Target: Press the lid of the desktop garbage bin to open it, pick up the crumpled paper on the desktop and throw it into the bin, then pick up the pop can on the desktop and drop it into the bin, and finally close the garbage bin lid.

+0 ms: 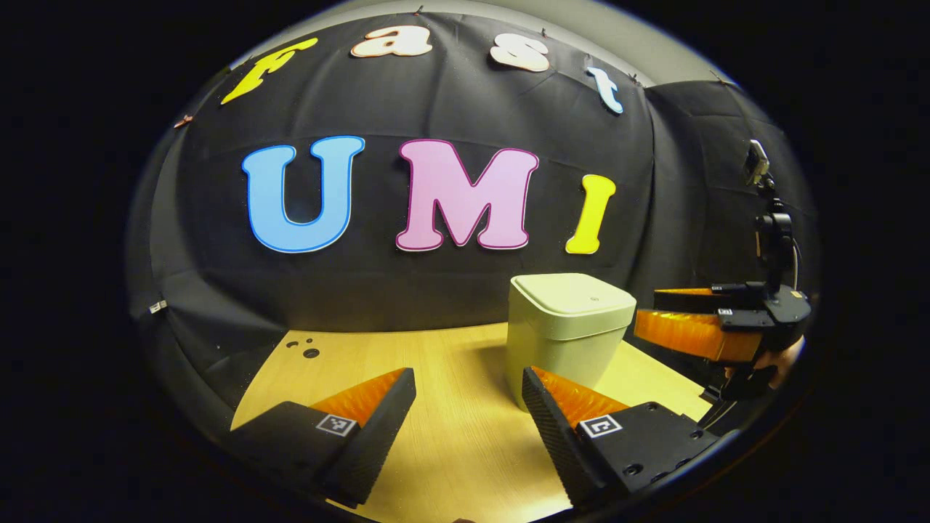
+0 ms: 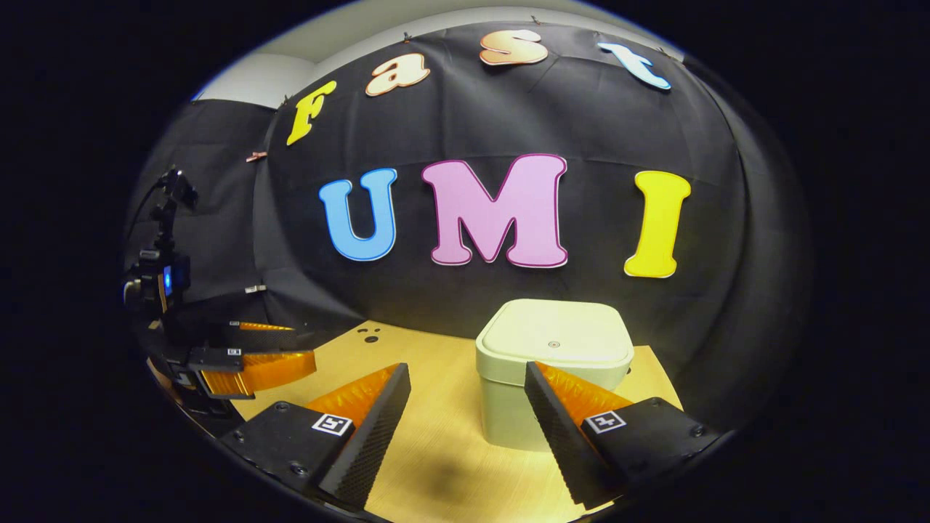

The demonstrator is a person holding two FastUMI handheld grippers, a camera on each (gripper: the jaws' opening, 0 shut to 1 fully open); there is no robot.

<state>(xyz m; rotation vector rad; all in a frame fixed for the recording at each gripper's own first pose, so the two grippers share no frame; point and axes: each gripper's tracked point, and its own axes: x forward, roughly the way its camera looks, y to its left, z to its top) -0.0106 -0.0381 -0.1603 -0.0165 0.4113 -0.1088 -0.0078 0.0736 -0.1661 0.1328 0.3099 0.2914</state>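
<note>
The garbage bin [image 1: 567,327] stands on the desk [image 1: 450,363] with its lid [image 2: 556,334] down flat, at about one o'clock in both gripper views, near the back wall. The left tool [image 1: 468,396] hovers low over the desk, fingers wide apart, holding nothing. The right tool [image 2: 467,392] hangs close before the bin, likewise spread and empty.

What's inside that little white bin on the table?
No telling: the bin has its lid shut flat, hiding the inside. On top of the lid there is just a small round mark, nothing resting on it.
</note>
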